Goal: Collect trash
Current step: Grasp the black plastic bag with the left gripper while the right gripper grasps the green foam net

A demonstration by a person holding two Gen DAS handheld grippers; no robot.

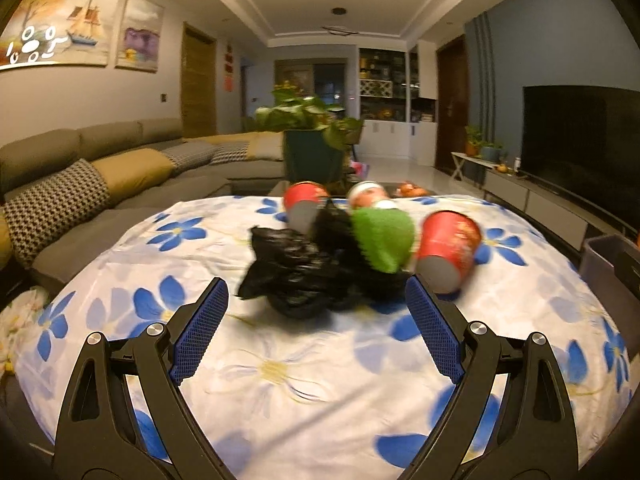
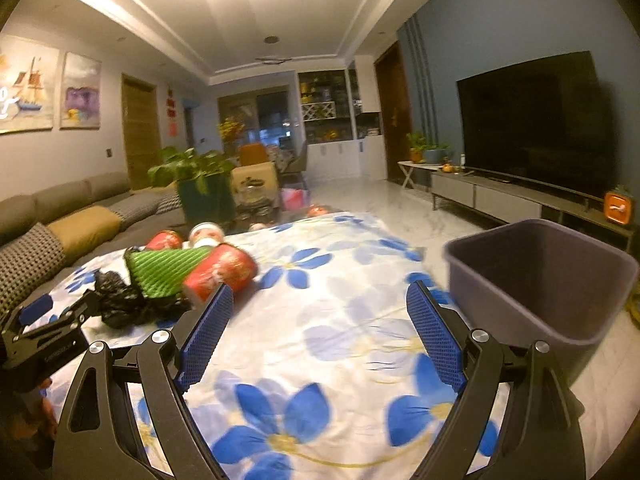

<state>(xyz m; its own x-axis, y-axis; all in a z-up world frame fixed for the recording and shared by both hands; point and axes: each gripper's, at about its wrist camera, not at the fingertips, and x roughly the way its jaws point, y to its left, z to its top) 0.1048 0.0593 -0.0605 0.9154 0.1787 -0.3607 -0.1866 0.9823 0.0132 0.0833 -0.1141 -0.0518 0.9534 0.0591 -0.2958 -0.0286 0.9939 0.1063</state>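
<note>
Both tongs spread, empty; nearest red cup (image 1: 450, 250) on its side, base twd left tongs (image 1: 316, 304).

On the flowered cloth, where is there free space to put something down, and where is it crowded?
The flowered cloth is bare between the near red cup and the grey bin, and in front of both open grippers. It is crowded at the far left: black bag, green foam net, far red cup and a white-capped bottle lie bunched together.
</note>
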